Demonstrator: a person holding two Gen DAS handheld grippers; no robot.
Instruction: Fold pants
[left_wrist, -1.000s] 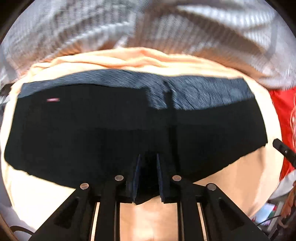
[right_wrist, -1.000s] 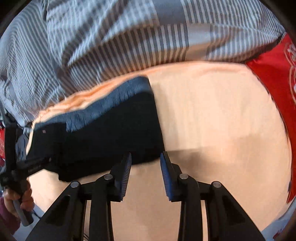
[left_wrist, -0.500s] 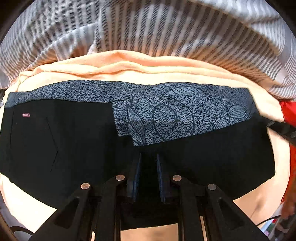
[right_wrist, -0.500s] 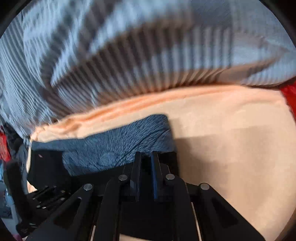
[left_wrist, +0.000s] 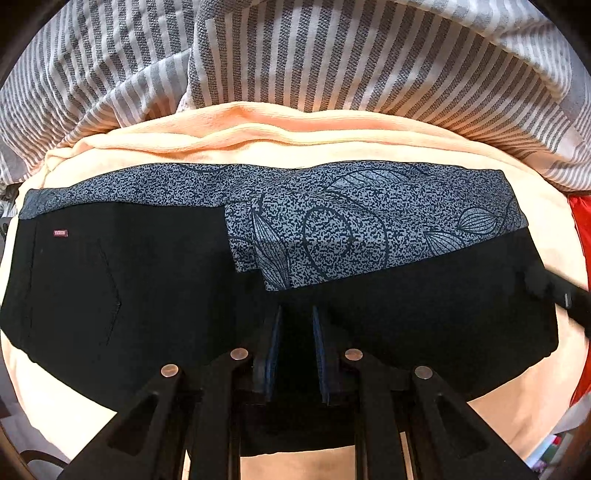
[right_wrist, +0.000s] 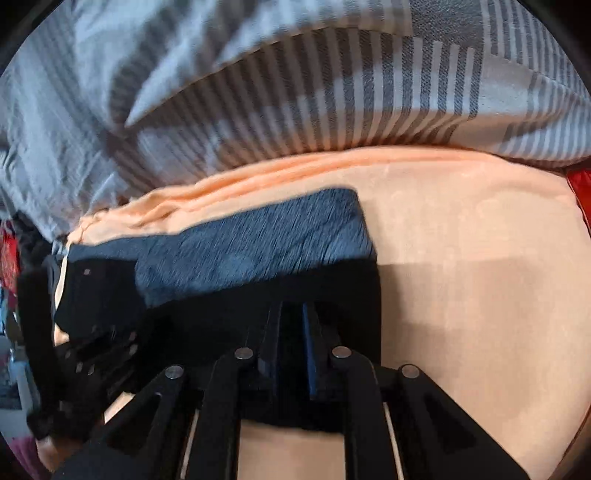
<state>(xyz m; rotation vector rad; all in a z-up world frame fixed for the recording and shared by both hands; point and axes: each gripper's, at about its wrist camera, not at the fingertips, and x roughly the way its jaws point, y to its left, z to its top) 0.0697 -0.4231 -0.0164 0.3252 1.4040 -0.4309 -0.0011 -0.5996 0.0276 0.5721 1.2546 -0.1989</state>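
The black pants (left_wrist: 147, 295) lie folded lengthwise across a peach blanket (left_wrist: 258, 136). A grey-blue patterned panel (left_wrist: 351, 229) shows along their far edge and is turned over at the middle. My left gripper (left_wrist: 297, 314) is shut on the pants' near edge at the middle. My right gripper (right_wrist: 291, 310) is shut on the near edge of the pants (right_wrist: 221, 317) close to their right end. The right gripper's tip (left_wrist: 554, 291) shows at the right of the left wrist view. The right wrist view is blurred.
A grey and white striped duvet (left_wrist: 332, 55) is bunched behind the blanket, also in the right wrist view (right_wrist: 332, 92). Red fabric (left_wrist: 581, 221) lies at the right edge. The other gripper and hand (right_wrist: 55, 350) show at the left.
The right gripper closed on the pants' right end. Both grippers have lifted the near edge and carried it towards the far side, uncovering the patterned panel.
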